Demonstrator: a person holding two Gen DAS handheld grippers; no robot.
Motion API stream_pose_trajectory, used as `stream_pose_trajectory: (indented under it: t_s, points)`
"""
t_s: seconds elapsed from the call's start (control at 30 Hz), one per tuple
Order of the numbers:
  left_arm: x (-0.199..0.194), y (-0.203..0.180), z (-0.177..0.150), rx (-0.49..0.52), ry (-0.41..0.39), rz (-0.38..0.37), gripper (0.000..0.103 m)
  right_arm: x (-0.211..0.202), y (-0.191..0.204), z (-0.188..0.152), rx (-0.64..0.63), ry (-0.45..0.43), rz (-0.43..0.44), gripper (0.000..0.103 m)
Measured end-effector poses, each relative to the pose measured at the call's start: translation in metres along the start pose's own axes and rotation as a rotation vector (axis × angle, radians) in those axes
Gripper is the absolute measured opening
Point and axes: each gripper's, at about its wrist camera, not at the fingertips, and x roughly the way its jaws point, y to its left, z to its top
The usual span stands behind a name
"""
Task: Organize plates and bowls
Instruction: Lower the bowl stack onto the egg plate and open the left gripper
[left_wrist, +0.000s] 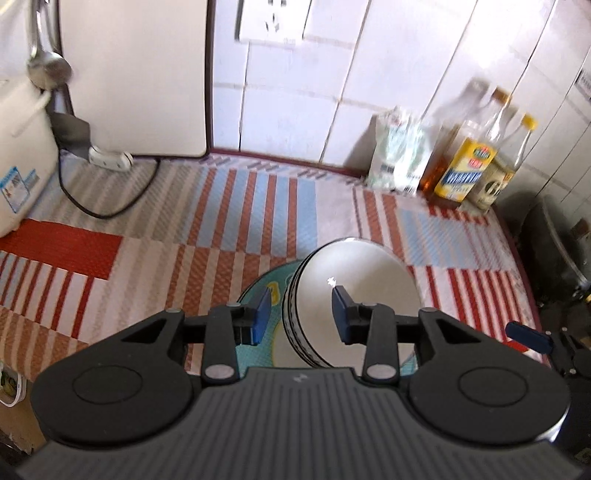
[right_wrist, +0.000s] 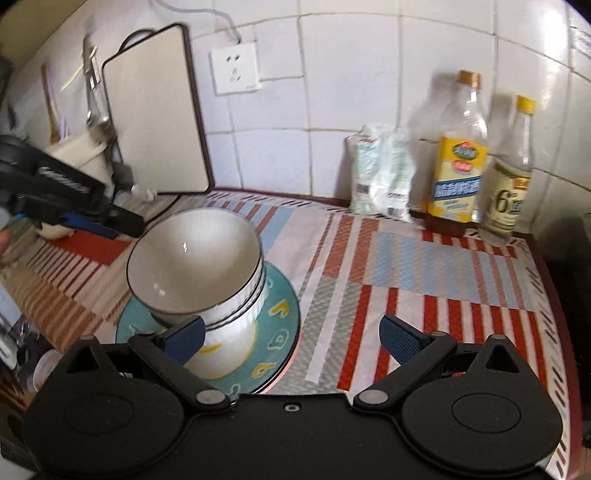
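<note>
A stack of white bowls (right_wrist: 192, 258) stands on a teal plate (right_wrist: 280, 314) with yellow shapes, on the striped mat. The top bowl has a dark rim and sits slightly tilted; the lowest bowl (right_wrist: 225, 354) has yellow marks. In the left wrist view my left gripper (left_wrist: 301, 314) hovers over the stack's (left_wrist: 354, 288) left wall, one pad on each side, neither touching it. From the right wrist view it (right_wrist: 122, 225) hangs up and to the left of the bowl rim, apart from it. My right gripper (right_wrist: 293, 341) stands wide open over the plate's near right edge, holding nothing.
Two bottles (right_wrist: 458, 162) and a white bag (right_wrist: 384, 173) line the tiled back wall on the right. A cutting board (right_wrist: 155, 110) leans at the back left, beside a white appliance (left_wrist: 18, 147) with a black cable (left_wrist: 92, 206). A dark object (left_wrist: 546, 240) borders the counter's right edge.
</note>
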Motion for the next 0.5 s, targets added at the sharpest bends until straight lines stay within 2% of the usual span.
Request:
stream_pose_trajectory:
  t_s: [0.13, 0.33, 0.5]
  points:
    - [-0.032, -0.003, -0.003, 0.004, -0.034, 0.006, 0.041, -0.021, -0.001, 0.005, 0.001, -0.008, -0.027, 0.102]
    - [-0.080, -0.015, -0.011, 0.004, -0.094, -0.026, 0.046, -0.058, -0.004, 0.016, 0.000, -0.007, -0.067, 0.102]
    - [-0.113, -0.033, -0.016, 0.042, -0.111, -0.018, 0.051, -0.095, -0.007, 0.031, 0.000, -0.019, -0.143, 0.102]
